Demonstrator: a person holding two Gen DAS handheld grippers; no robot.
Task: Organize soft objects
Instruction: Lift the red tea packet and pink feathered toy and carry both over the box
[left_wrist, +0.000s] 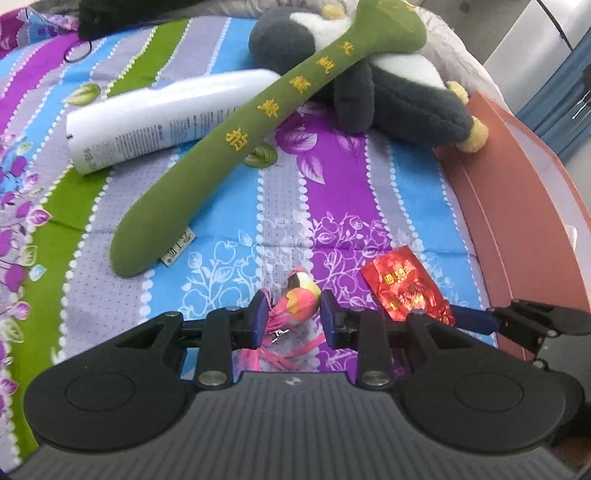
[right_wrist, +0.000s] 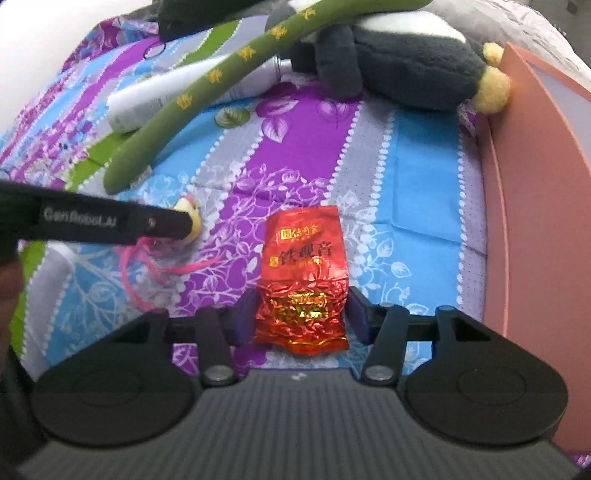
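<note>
Covering the bed, a striped floral sheet (left_wrist: 332, 192) filled both views, a pink board (right_wrist: 535, 221) at right. The left gripper (left_wrist: 290, 317) loosely straddled a small toy bird (left_wrist: 301, 295); the right gripper (right_wrist: 301, 314) bracketed a red tea packet (right_wrist: 303, 280). Green plush stick (left_wrist: 236, 147) lay upper centre.

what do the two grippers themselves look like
Both match: a ribbed dark grey body, two round black side housings with circular recesses, black linkage bars with silver pivot bolts, and blue-purple pads on the fingers. The left gripper shows white "GenRobot.AI" lettering in the right wrist view. The right gripper shows no cables.
</note>
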